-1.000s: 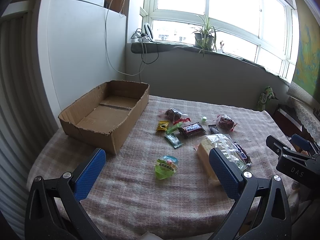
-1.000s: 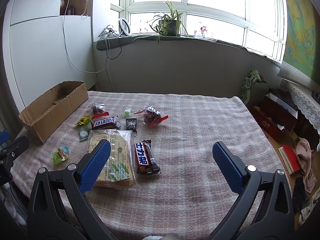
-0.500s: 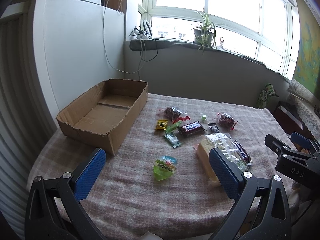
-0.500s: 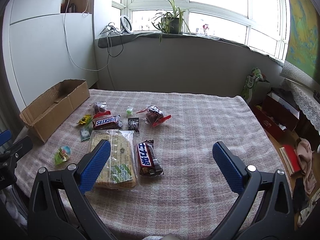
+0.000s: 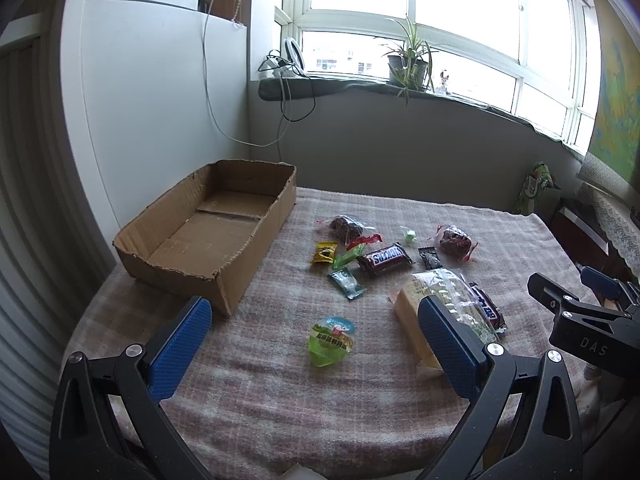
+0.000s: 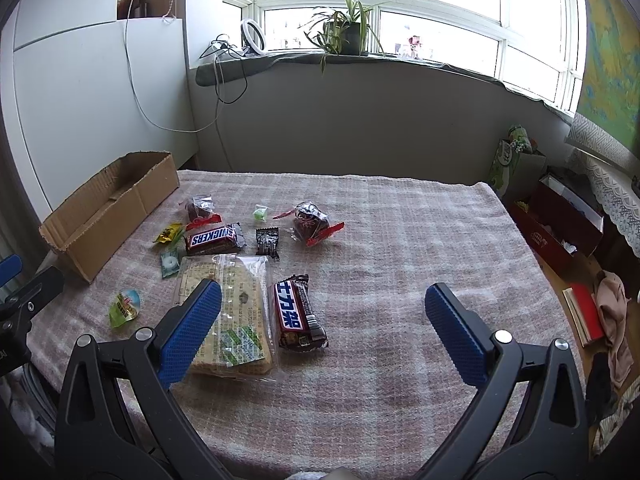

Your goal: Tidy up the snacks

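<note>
Potted plant [image 6: 345, 26] on windowsill [image 6: 400, 62]

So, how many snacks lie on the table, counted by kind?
Brown Snickers chocolate bars: 2
Clear packs of dark round cakes: 2
Clear cracker pack: 1
Green jelly cup: 1
Small wrapped candies: 5
Total: 11

The right tool [image 6: 322, 320] hangs wide apart above the cracker pack [image 6: 230, 312], seemingly clear of it.
</note>
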Demonstrator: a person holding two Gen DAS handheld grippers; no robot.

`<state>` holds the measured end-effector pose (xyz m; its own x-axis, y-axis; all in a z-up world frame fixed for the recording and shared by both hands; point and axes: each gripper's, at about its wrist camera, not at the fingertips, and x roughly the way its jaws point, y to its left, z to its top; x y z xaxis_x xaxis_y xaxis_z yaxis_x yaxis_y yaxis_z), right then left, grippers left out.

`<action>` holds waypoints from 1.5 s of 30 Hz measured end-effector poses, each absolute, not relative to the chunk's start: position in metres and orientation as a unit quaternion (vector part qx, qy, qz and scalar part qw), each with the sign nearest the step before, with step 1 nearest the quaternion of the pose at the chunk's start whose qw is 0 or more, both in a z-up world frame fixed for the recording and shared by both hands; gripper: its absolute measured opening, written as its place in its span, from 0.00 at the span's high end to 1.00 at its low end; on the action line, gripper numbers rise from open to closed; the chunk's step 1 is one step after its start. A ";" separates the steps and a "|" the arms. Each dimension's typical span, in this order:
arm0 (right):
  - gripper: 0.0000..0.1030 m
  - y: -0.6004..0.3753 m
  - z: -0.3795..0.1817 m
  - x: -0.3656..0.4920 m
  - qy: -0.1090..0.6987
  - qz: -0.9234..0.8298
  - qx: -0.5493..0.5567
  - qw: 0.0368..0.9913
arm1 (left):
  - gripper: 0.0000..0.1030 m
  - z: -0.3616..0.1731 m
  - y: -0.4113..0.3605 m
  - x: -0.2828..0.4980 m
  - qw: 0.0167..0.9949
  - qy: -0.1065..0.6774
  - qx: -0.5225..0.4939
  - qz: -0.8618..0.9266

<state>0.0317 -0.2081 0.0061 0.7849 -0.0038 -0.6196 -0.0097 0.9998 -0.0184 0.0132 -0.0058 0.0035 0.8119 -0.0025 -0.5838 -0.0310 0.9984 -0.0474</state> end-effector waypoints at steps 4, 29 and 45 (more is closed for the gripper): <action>0.00 -0.208 0.007 0.033 0.328 0.003 -0.017 0.945 | 0.01 0.003 -0.007 0.014 0.951 0.307 -0.029 0.006; 0.00 -0.209 -0.002 0.040 0.338 0.035 -0.027 0.940 | 0.01 -0.006 -0.014 0.021 0.946 0.322 -0.033 -0.007; 0.22 -0.228 -0.023 0.060 0.396 0.144 0.045 0.906 | 0.11 -0.031 -0.017 0.036 0.925 0.368 -0.074 -0.063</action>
<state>0.0595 -0.2278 -0.0229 0.6443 0.2962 -0.7050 -0.2250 0.9546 0.1955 0.0360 -0.0173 -0.0310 0.7206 -0.1714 -0.6719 0.0625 0.9811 -0.1832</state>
